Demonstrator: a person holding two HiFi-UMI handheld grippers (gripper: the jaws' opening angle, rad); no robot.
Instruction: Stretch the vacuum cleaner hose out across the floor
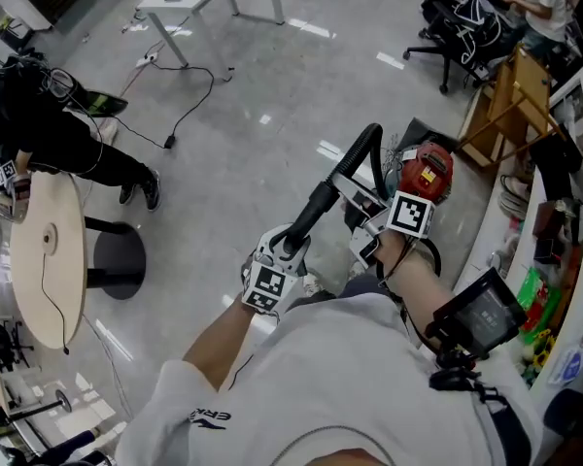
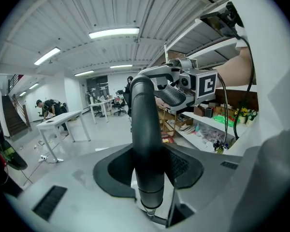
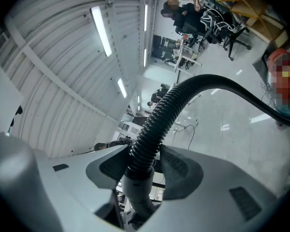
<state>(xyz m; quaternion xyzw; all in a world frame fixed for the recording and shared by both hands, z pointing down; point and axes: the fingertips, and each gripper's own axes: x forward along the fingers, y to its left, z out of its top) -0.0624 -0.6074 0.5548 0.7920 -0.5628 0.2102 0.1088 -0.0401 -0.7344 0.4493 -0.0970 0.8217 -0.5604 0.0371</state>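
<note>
The left gripper (image 1: pixel 290 248) clamps the smooth hose wand (image 2: pixel 146 144); the right gripper (image 1: pixel 364 212) clamps the ribbed vacuum hose (image 3: pixel 157 117), near the red vacuum cleaner (image 1: pixel 426 171).

We read little.
- Sleeve (image 1: pixel 189 408): dark print, letters "ERK" legible, rest lost in fold.
- Vacuum (image 1: pixel 423 163): yellow label (image 1: pixel 428 176) on red top, print too small for us.
- Left cube (image 1: pixel 265 287), right cube (image 1: pixel 411 213): black-and-white square codes only, no letters, no numbers.
- Screen (image 1: pixel 484 309) at our right: faint pale lines, unreadable.
- Shelf (image 1: pixel 554 289) goods: coloured packs, no print we can make out.
- Both gripper views: no legible text.
</note>
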